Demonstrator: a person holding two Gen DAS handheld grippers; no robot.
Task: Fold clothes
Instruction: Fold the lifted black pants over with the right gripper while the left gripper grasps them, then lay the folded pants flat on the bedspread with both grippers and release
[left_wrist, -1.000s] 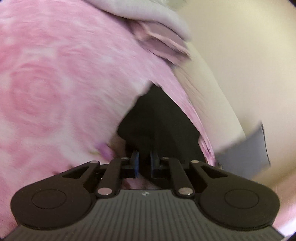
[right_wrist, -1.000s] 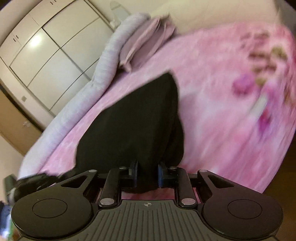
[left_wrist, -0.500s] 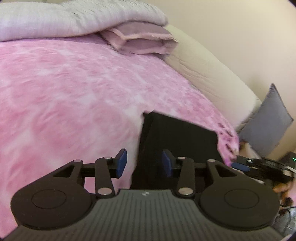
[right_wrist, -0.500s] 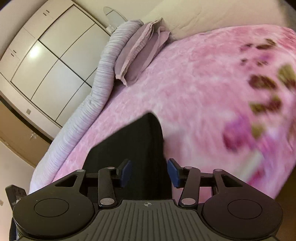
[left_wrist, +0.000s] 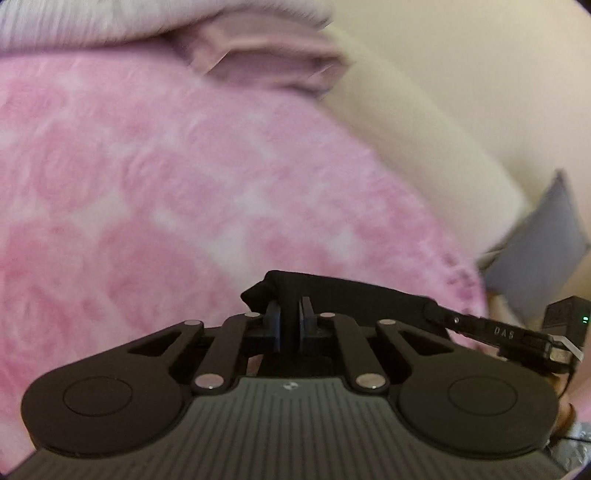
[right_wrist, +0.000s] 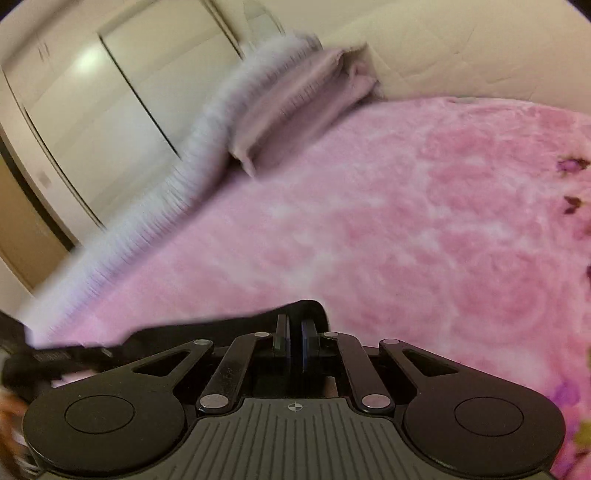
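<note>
A black garment (left_wrist: 343, 295) lies folded on a pink rose-patterned blanket (left_wrist: 166, 177). My left gripper (left_wrist: 289, 317) is shut on its left edge, with cloth between the blue pads. My right gripper (right_wrist: 294, 338) is shut on the black garment (right_wrist: 221, 326) at its other end. The cloth stretches as a low dark band between the two grippers. The right gripper's body (left_wrist: 517, 336) shows at the right of the left wrist view; the left one (right_wrist: 55, 356) shows at the left of the right wrist view.
A folded mauve cloth (right_wrist: 295, 107) and a grey ribbed duvet (right_wrist: 155, 206) lie at the far side of the bed. A cream headboard (left_wrist: 424, 136) and a grey cushion (left_wrist: 543, 243) stand to the right. White wardrobe doors (right_wrist: 110, 96) stand behind the bed.
Half a second ago both grippers were open over the flat black garment. Both have since come down low and shut on its near edge. The views are blurred by motion.
</note>
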